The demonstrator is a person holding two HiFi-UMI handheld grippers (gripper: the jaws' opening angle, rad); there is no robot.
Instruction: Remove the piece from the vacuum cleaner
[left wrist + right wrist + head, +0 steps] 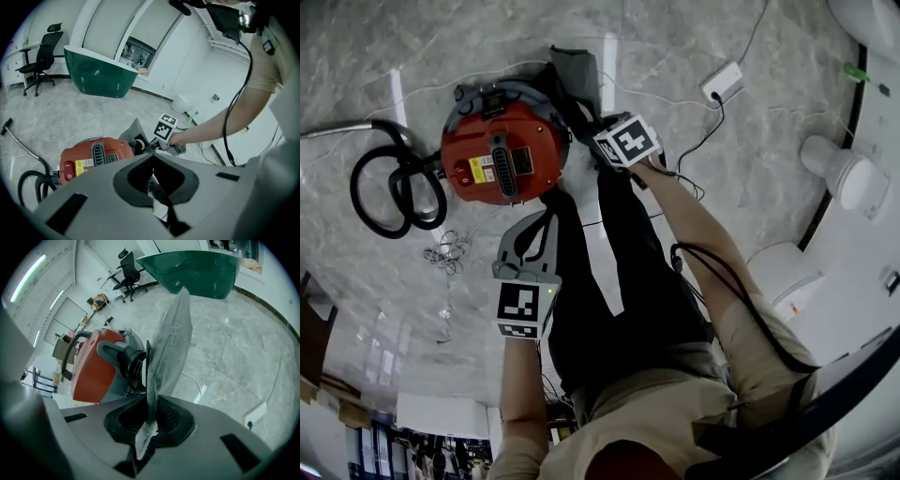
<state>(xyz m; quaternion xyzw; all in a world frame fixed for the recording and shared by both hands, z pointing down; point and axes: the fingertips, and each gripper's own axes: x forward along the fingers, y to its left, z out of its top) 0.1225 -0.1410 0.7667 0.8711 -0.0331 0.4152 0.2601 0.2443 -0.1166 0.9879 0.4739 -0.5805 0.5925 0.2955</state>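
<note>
Item: grey fabric bag (171, 341), the piece to be removed, standing edge-on beside the vacuum cleaner (93, 365), its mouth end up against the black ribbed port (132, 363) on the machine's side. Handling, as judged: light, soft and limp, with a textured weave that should not slip. The cloth will fold and stretch before it transmits any pull, so a grip near the stiffer mouth end by the port would serve better than one on loose fabric, and a sharp tug risks a tear or spilled dust. Right gripper (149, 403): jaws closed on the bag's lower edge, a fold of cloth pinched between them, close to the port. Right arm: extended forward and down to the vacuum cleaner's side, forearm nearly straight, cable trailing along it. Left gripper (151, 157): jaws brought together, nothing between them, held on the near side of the vacuum cleaner and clear of it, pointing toward the machine. Left arm: forearm kept close in front of the body. Vacuum cleaner: red drum body, upright on the marble floor (694, 37), black hose (389, 187) coiled on its far side from the bag.
</note>
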